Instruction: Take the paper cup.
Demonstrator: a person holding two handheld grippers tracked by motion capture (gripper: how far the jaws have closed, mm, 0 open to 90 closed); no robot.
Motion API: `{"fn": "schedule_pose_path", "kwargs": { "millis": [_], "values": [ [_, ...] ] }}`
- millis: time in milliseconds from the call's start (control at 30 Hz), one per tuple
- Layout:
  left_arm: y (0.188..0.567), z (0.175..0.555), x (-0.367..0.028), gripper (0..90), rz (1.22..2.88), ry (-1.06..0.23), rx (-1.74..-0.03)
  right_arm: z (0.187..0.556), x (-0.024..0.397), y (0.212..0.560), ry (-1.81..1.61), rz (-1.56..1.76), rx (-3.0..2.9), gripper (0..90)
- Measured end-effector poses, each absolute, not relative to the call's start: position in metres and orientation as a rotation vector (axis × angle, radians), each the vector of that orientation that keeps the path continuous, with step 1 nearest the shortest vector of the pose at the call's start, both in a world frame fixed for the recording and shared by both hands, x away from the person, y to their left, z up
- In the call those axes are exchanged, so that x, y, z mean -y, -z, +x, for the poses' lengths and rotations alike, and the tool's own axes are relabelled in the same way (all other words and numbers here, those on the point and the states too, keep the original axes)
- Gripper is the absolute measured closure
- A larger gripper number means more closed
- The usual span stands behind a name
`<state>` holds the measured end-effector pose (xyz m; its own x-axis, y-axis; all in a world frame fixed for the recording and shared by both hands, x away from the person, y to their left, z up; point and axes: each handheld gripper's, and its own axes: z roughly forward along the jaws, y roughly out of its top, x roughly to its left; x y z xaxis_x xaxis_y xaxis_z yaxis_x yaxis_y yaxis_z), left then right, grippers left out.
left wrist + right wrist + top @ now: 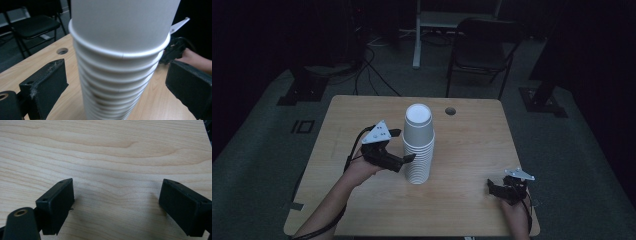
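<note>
Left tool straddles the cup stack, jaws spread, not touching.

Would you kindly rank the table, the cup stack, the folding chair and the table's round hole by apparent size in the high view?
Largest to smallest:
1. table
2. folding chair, though it stands farther off
3. cup stack
4. round hole

Dim room, grey carpet floor; black folding chair beyond far table edge, cables far left.
</note>
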<state>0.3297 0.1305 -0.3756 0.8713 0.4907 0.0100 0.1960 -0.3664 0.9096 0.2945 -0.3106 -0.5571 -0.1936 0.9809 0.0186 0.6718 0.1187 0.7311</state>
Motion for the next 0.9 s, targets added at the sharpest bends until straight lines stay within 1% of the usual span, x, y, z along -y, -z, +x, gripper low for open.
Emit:
{"fn": "schedule_pose_path", "kwargs": {
  "millis": [433,900],
  "values": [
    [0.375,0.342,-0.111,3.8,1.954,-0.316,-0.501,0.294,0.311,0.557,-0.854,1.595,-1.925,12.1],
    [0.378,0.349,-0.109,4.8,1.912,-0.269,-0.495,0.297,0.311,0.553,-0.836,1.562,-2.019,10.7]
  ]
}}
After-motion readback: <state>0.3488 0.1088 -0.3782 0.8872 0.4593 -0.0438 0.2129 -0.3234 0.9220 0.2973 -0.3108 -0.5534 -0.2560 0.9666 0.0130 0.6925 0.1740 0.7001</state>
